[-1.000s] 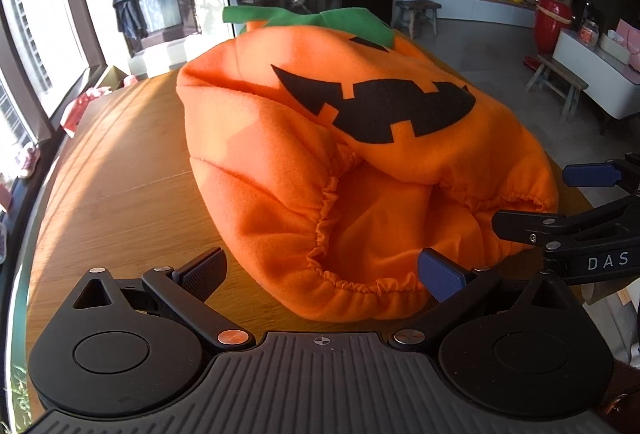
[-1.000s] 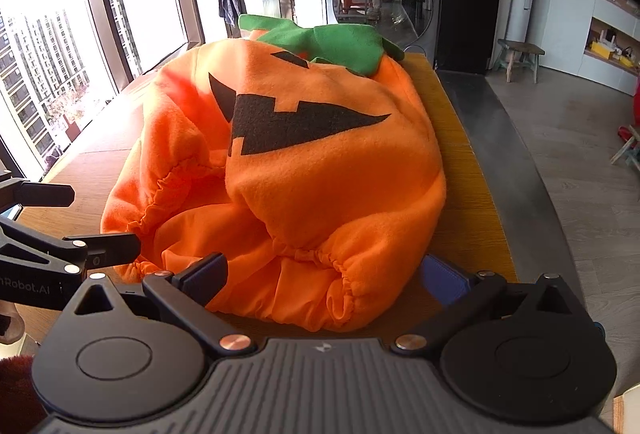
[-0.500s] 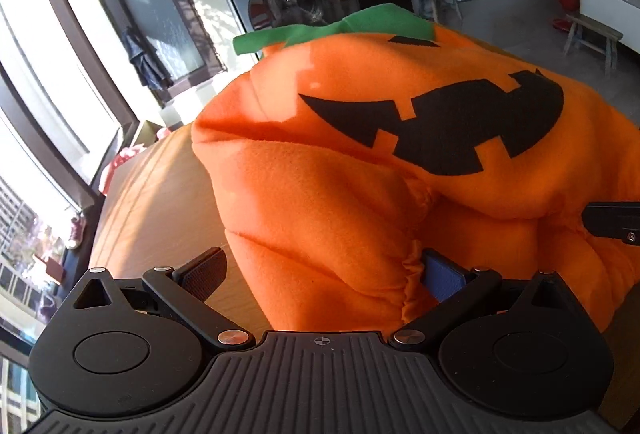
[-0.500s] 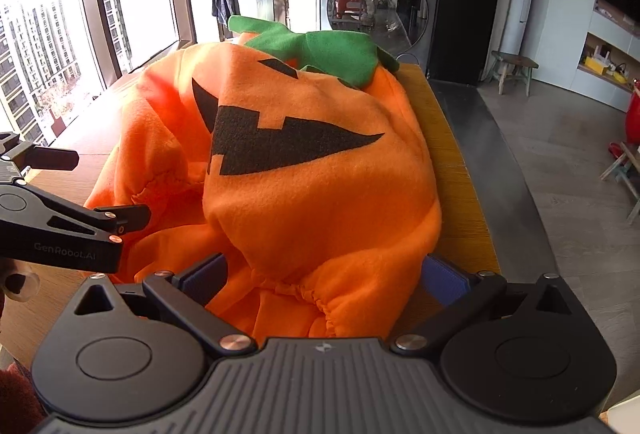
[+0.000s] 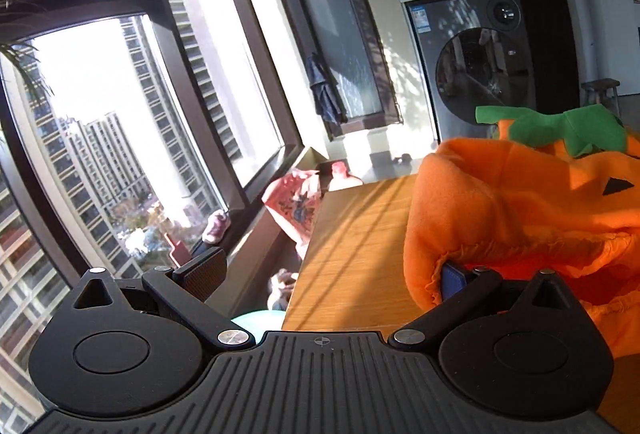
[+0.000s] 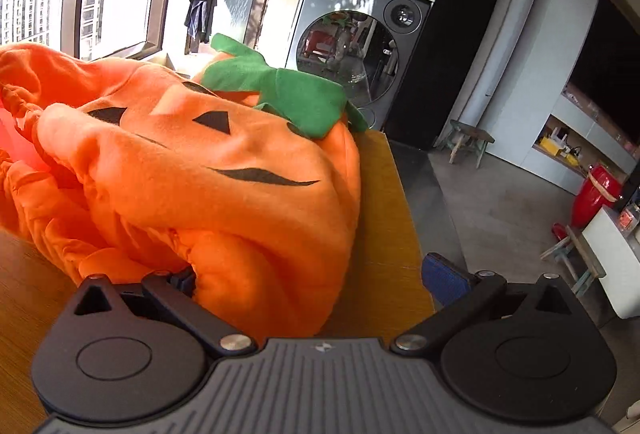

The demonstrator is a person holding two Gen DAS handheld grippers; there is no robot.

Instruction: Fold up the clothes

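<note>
left gripper (image 5: 326, 280): jaws wide, 1 pad tucked in hem, nothing pinched | pumpkin costume (image 6: 224, 173): bunched on table (image 6: 384, 218) | right gripper (image 6: 314, 282): spread, straddling hem | step: getting hold of bottom edge | next: clamp both, then fold toward green collar (image 6: 280, 89)

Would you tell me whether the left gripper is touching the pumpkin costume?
Touching: in the left wrist view, the left gripper has its blue pad tucked into the pumpkin costume hem.
</note>
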